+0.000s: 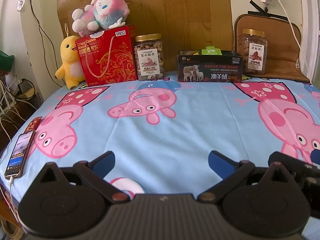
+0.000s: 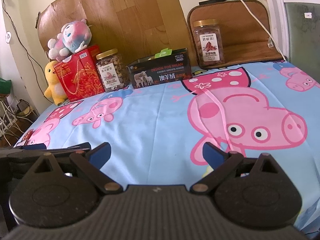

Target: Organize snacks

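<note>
Snacks stood along the back of the worktop [image 1: 160, 124]: a red gift box [image 1: 108, 56], a cashew jar [image 1: 149, 58], an open black box [image 1: 210, 68] and, well apart at the right, a pecan jar [image 1: 254, 52]. We held the left gripper [image 1: 161, 160] and right gripper [image 2: 156, 152] spread apart, both empty. We judged a reach best aimed squarely at a jar's body (lids look slippery). Both jars looked nearly full; the black box held packets we could not identify.

Pig-print blue cloth [image 1: 160, 124] covers the table. Back left — yellow plush duck [image 1: 69, 62], pastel plush [image 1: 100, 12] lying higher up beside it. Phone [image 1: 18, 156] at left edge, screen lit, cable plugged in — brown mat [image 1: 280, 40] against wall.
</note>
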The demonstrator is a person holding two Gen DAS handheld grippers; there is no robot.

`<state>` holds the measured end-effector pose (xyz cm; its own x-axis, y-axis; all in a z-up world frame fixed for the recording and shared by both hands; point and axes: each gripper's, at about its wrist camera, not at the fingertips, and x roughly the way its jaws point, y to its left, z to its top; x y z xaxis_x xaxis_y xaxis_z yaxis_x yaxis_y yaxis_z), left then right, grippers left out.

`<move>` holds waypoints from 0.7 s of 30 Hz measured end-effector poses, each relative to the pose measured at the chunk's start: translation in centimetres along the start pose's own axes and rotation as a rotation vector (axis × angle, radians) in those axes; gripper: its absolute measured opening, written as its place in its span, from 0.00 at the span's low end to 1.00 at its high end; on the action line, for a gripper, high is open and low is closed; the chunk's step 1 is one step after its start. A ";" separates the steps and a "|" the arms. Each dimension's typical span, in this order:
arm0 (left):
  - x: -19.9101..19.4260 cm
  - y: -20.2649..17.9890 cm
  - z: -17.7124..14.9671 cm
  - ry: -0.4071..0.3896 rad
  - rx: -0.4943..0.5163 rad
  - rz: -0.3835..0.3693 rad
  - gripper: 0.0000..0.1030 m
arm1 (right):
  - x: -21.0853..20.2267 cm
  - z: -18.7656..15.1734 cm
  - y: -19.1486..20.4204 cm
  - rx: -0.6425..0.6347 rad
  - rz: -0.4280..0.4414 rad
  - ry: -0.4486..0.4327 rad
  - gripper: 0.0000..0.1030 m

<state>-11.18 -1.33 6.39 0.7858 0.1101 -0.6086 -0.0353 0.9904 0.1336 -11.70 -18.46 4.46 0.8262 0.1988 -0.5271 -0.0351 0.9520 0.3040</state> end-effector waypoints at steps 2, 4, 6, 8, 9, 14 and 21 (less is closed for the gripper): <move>0.1 0.0 0.0 0.005 0.003 -0.001 1.00 | 0.0 -0.1 0.0 0.003 0.002 0.001 0.97; 0.2 0.0 -0.1 0.013 0.005 -0.002 1.00 | 0.0 -0.1 -0.1 0.005 0.005 0.003 0.97; 0.3 -0.1 -0.1 0.015 0.008 -0.001 1.00 | 0.0 0.0 -0.1 0.008 0.006 0.003 0.97; 0.2 0.0 -0.1 0.013 0.008 -0.001 1.00 | 0.0 0.0 -0.1 0.009 0.009 0.002 0.97; 0.2 0.0 -0.1 0.012 0.007 -0.001 1.00 | 0.0 0.0 0.0 0.009 0.009 0.002 0.97; 0.3 0.0 -0.1 0.016 0.008 -0.003 1.00 | -0.1 -0.1 0.0 0.009 0.012 0.004 0.97; 0.3 0.2 -0.1 0.018 0.006 -0.005 1.00 | -0.1 -0.1 0.1 0.008 0.015 0.004 0.97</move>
<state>-11.02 -1.11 6.11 0.7745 0.1069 -0.6235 -0.0277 0.9904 0.1354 -11.85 -18.39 4.51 0.8234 0.2144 -0.5253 -0.0433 0.9469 0.3185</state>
